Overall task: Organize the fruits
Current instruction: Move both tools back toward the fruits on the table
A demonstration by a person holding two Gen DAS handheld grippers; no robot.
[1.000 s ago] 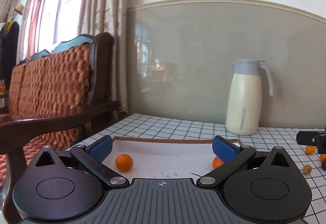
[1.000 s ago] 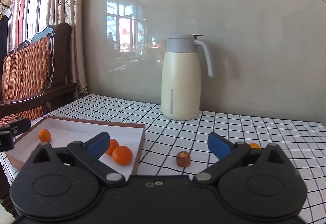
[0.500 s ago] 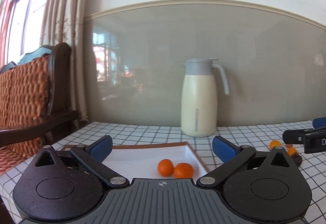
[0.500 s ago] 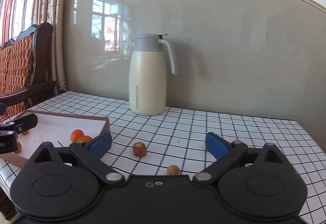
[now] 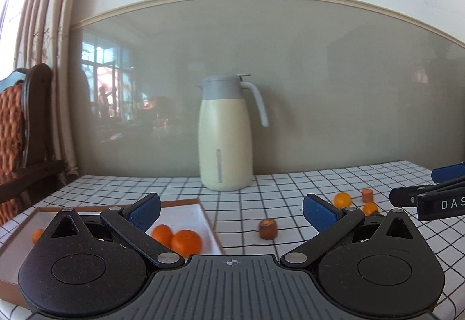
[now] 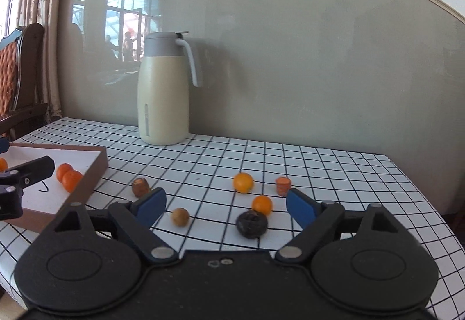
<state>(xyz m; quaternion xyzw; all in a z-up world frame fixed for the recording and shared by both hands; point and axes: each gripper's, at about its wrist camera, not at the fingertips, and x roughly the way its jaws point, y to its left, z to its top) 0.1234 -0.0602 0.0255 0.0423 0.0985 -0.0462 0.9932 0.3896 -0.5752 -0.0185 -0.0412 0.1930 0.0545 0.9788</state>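
Observation:
A brown-rimmed white tray (image 6: pixel 90 174) at the left holds three small oranges, two of them side by side (image 6: pixel 68 176) and also in the left wrist view (image 5: pixel 186 241). Loose on the checked table lie two oranges (image 6: pixel 243 182) (image 6: pixel 262 204), a dark round fruit (image 6: pixel 251 224), a tan fruit (image 6: pixel 180 216), a brown piece (image 6: pixel 140 187) and an orange-red piece (image 6: pixel 283 185). My right gripper (image 6: pixel 225 205) is open and empty above the loose fruit. My left gripper (image 5: pixel 231 212) is open and empty over the tray's right edge (image 5: pixel 209 221).
A cream thermos jug (image 6: pixel 164 90) with a grey lid stands at the back against the grey wall panel. A wooden chair (image 5: pixel 26 128) and curtains are at the left. The table's right edge (image 6: pixel 418 198) drops off near the loose fruit.
Both grippers have swung to the right. The left view went from the tray's left part to its right edge. The right view went from the tray to the loose fruit.

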